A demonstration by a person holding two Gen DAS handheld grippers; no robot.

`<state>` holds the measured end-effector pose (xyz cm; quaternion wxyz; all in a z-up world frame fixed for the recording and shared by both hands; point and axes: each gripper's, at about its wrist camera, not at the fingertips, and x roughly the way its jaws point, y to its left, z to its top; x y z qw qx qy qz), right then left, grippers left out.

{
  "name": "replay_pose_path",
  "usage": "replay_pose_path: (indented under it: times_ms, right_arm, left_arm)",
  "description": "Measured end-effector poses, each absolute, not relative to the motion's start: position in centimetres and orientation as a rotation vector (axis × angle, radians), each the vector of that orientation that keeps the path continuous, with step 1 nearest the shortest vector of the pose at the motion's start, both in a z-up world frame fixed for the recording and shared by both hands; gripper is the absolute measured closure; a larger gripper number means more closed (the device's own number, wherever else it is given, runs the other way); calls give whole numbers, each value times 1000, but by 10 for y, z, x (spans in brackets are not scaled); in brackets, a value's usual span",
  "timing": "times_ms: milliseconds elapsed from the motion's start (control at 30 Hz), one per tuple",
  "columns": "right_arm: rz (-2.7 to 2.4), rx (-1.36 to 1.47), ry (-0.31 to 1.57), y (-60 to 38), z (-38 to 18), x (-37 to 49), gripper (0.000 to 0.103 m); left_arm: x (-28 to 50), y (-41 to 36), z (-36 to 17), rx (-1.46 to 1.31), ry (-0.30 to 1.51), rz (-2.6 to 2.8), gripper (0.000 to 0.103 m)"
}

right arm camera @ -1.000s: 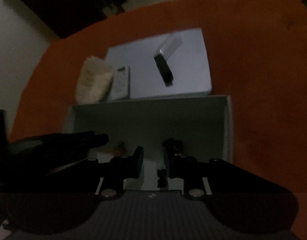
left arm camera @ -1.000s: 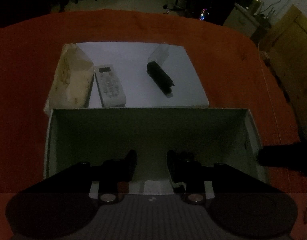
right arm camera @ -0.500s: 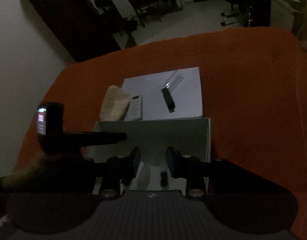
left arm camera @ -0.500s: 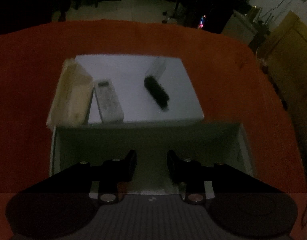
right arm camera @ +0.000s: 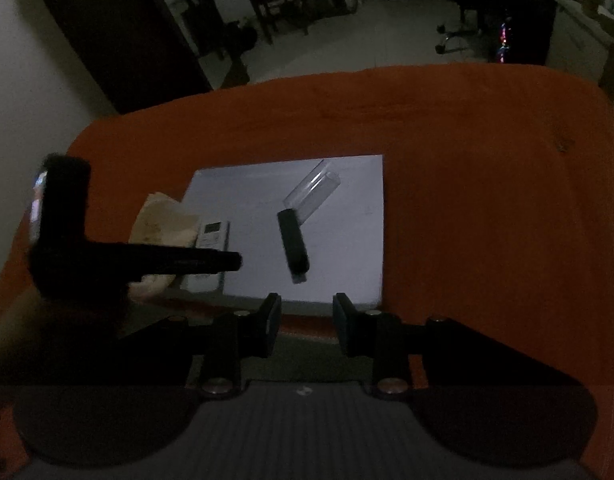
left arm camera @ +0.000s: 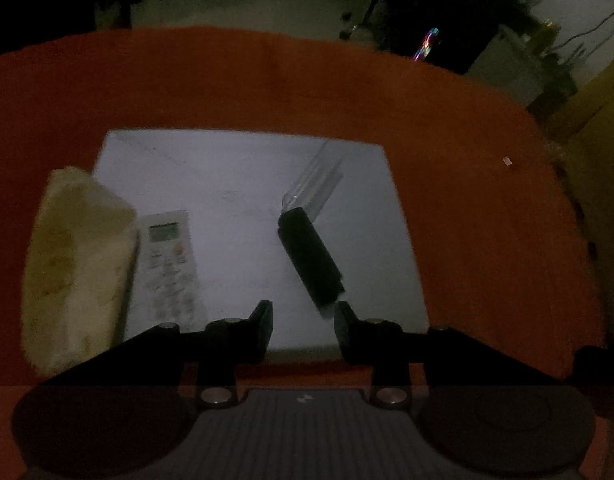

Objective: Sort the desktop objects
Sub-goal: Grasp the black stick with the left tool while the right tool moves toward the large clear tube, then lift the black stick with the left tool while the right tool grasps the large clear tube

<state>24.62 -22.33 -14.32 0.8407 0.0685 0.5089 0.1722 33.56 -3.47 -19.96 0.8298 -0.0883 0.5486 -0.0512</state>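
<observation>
Both hands have swung forward off the grey box, so we now hover the left gripper (left arm camera: pixel 303 322) and right gripper (right arm camera: pixel 307 314), jaws apart and empty, just short of the black cylindrical case (left arm camera: pixel 310 258) lying on the white sheet (left arm camera: pixel 235 176), likely our next pick.

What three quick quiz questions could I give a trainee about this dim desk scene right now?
1. True or false: the white remote control lies directly beside the pale crumpled paper bag.
2. What touches the far end of the black cylindrical object?
A) clear plastic tube
B) a mug
3. Fill in: everything lies on a white rectangular ____ over the orange tablecloth.

Key: 1 true; 2 A; 3 sheet.
</observation>
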Motion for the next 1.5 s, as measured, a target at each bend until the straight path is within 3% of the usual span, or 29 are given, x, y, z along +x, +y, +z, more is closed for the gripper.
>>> replay_pose_path:
  times_ms: [333,400,533,733,1000,1200,1300,1433,1500]
  right_arm:
    - [299,98,1086,-231,-175,309,71]
    - [291,89,1092,-231,-180,320,71]
    - [288,72,1102,-230,-189,338,71]
    - [271,65,1123,-228,-200,363,70]
    - [249,72,1160,-207,-228,408,69]
    - [258,126,1232,-177,-258,445,67]
    - [223,187,1268,-164,-271,466,60]
    - [170,220,1297,-150,-284,485,43]
    - [165,267,1334,-146,-292,490,43]
  left_arm:
    - [396,-52,-258,-226,1279,-95,73]
    - [401,-54,-265,-221,1282,-95,57]
    - [408,-60,-275,-207,1277,-103,53]
    - [405,-69,-281,-104,1202,-176,64]
    - [394,-37,-278,-181,1233,-232,77]
    - [383,-26,-273,-154,1242,-223,81]
    - [382,-24,-272,-156,1245,-224,81]
    - [384,-27,-271,-143,1241,-215,79]
    - [385,-30,-271,-132,1245,-219,78]
